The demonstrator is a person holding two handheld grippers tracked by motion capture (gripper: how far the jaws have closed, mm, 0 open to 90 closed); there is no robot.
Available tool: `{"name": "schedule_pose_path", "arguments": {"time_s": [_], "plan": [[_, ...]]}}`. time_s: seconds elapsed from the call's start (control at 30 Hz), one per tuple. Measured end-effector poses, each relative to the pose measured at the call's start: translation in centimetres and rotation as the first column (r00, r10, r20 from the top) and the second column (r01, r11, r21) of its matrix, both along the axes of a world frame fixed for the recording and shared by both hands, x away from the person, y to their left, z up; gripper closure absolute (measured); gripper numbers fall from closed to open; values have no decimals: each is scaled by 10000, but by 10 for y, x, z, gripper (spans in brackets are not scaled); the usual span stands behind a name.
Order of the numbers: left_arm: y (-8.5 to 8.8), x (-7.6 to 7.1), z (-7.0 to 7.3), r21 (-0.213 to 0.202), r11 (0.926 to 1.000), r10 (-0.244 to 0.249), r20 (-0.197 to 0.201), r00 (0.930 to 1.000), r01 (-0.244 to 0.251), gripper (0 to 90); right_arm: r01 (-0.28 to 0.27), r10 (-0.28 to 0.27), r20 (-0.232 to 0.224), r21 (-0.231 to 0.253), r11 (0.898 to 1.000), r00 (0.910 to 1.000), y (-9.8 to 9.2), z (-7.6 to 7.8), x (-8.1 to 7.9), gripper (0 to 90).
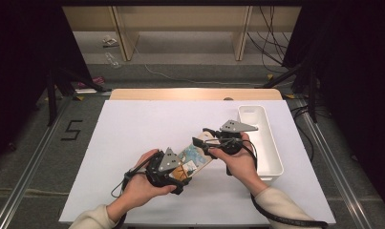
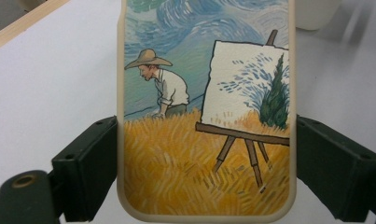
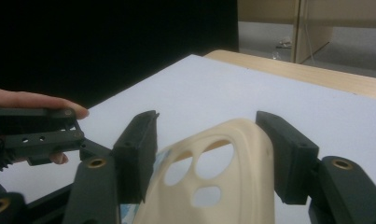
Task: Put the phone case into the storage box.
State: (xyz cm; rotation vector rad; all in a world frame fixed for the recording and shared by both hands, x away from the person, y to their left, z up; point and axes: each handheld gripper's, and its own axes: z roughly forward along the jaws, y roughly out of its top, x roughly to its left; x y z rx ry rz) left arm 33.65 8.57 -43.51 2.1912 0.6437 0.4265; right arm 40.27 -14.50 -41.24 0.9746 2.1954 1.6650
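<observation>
Clearly cream phone case (image 2: 206, 116), painted-field print.

looks like lab / recording rig, not home. white table (image 1: 133, 143) boxed in by black curtains (image 1: 23, 71), tripod legs (image 1: 51, 95) on both sides, metal floor rails (image 1: 32, 157), taped "5" (image 1: 71, 130) on grey floor, loose cables (image 1: 269, 43), bare plywood shelving (image 1: 180, 21) at back.

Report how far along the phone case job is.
Done: the left gripper is clamped on the painted end of the phone case. In hand: the right gripper straddles the bent camera-hole end, contact unclear. Left: nothing shows in the white bin; the case is not in it.
</observation>
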Motion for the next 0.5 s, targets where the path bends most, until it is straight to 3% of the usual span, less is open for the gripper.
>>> {"name": "schedule_pose_path", "arguments": {"time_s": [0.17,0.5], "plan": [[0,0,-1,58,10000,-25,-22,10000,25,119,113,-112,-102,81,9999,9999,-1,0,0,524],[-2,1,-4,204,9997,-101,-149,9998,104,118,-25,34,-201,480,9988,9998,-4,2,0,626]]}}
